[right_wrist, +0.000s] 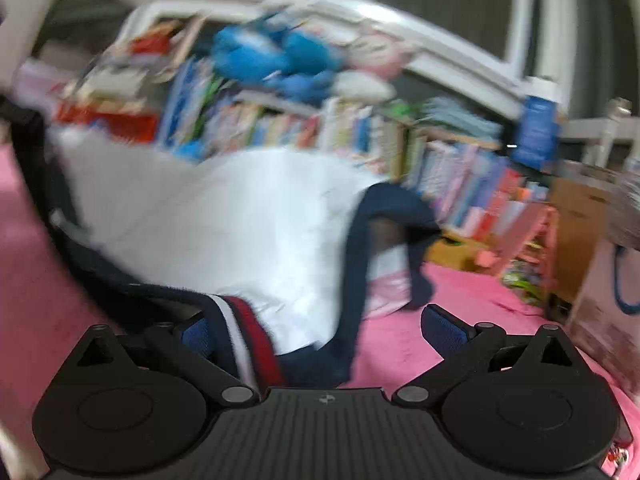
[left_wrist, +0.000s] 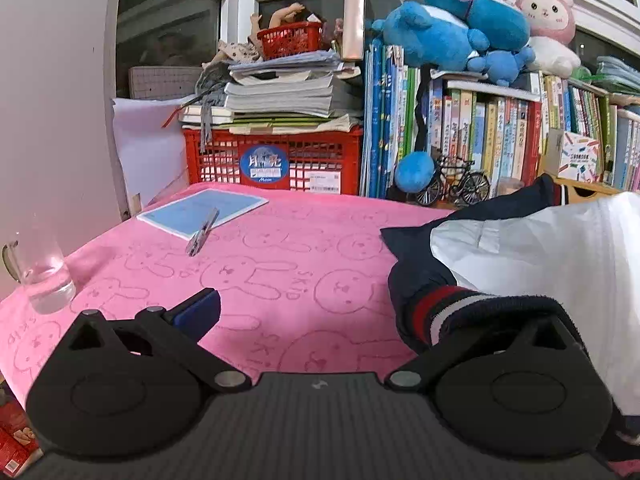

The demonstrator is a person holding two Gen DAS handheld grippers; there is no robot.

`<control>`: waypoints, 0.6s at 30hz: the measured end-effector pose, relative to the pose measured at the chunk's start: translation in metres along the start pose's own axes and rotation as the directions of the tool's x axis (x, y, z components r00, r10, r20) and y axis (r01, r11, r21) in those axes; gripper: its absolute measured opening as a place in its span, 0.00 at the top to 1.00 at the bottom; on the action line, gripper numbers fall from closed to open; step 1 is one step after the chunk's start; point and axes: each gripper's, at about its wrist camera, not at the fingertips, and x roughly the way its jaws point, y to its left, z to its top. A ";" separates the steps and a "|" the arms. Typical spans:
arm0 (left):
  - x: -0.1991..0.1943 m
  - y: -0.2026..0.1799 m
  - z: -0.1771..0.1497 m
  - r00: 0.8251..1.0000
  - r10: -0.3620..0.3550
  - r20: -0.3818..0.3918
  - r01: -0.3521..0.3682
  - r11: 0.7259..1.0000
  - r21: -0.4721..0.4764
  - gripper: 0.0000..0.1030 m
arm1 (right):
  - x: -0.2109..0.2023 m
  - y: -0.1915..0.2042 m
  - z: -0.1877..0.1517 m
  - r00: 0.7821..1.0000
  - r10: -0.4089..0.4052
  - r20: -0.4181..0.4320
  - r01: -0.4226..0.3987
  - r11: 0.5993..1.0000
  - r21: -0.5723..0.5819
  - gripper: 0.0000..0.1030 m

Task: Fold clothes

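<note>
In the left wrist view, the left tool stood spread wide above the table, which was covered in a pink cloth printed with rabbit outlines. Its left finger showed a blue pad and hung clear over the cloth, gripping nothing. The right finger was hidden under the garment, a white piece with navy trim and a striped red, white and navy cuff that draped over that side of the tool. The garment lay bunched on the right part of the table. Further left sat a clear glass mug near the table edge, and a blue-covered booklet with a pen lying across it. Behind the table stood a red crate stacked with books, a row of upright books, blue plush toys and a small model bicycle.

The right wrist view was heavily blurred. The right tool was also spread apart, its right finger free above the pink cloth. The striped cuff lay against the inner side of the left finger, and the white body of the garment rose ahead of the tool, its navy edge trailing down between the fingers. Neither finger was pressed together on the fabric, so nothing was clamped.
</note>
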 end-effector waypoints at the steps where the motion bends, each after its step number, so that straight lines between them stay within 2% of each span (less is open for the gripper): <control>1: 0.002 0.000 -0.002 1.000 0.006 -0.003 -0.006 1.000 0.006 0.00 | 0.001 0.005 -0.004 1.000 0.008 -0.027 -0.008 1.000 -0.024 0.14; 2: 0.003 0.000 -0.003 1.000 0.011 -0.006 -0.011 1.000 0.012 0.00 | 0.002 0.007 -0.007 0.999 -0.001 -0.051 -0.001 0.999 -0.037 0.44; 3: 0.005 0.002 -0.005 1.000 0.012 -0.011 -0.012 1.000 0.019 0.00 | 0.004 0.004 -0.009 0.998 -0.022 -0.067 0.020 0.999 -0.029 0.54; 5: 0.005 0.007 -0.007 0.999 -0.035 -0.033 0.036 0.999 0.034 0.00 | 0.002 -0.016 -0.009 0.996 -0.040 -0.074 0.044 0.997 0.057 0.55; 8: -0.010 0.016 -0.010 0.984 -0.157 -0.089 0.163 0.984 0.075 0.00 | -0.017 -0.056 0.005 0.998 -0.049 -0.044 0.057 0.979 0.194 0.55; 10: -0.035 0.011 -0.011 0.979 -0.192 -0.068 0.200 0.970 0.137 0.00 | -0.039 -0.082 0.014 1.000 -0.020 -0.005 0.020 0.973 0.230 0.53; 12: -0.063 0.013 -0.012 0.970 -0.239 -0.050 0.244 0.945 0.217 0.00 | -0.059 -0.099 0.015 1.000 -0.007 0.007 0.005 0.978 0.210 0.49; 14: -0.078 0.019 -0.017 0.957 -0.279 -0.085 0.292 0.919 0.266 0.00 | -0.069 -0.103 0.006 0.999 -0.003 -0.034 0.008 0.985 0.170 0.41; 15: -0.083 0.020 -0.022 0.950 -0.292 -0.113 0.312 0.906 0.286 0.00 | -0.069 -0.102 -0.002 0.998 0.005 -0.067 0.006 0.988 0.156 0.40; 18: -0.087 0.014 -0.041 0.939 -0.266 -0.220 0.332 0.872 0.360 0.00 | -0.067 -0.098 -0.027 0.985 0.053 -0.166 -0.028 0.988 0.153 0.40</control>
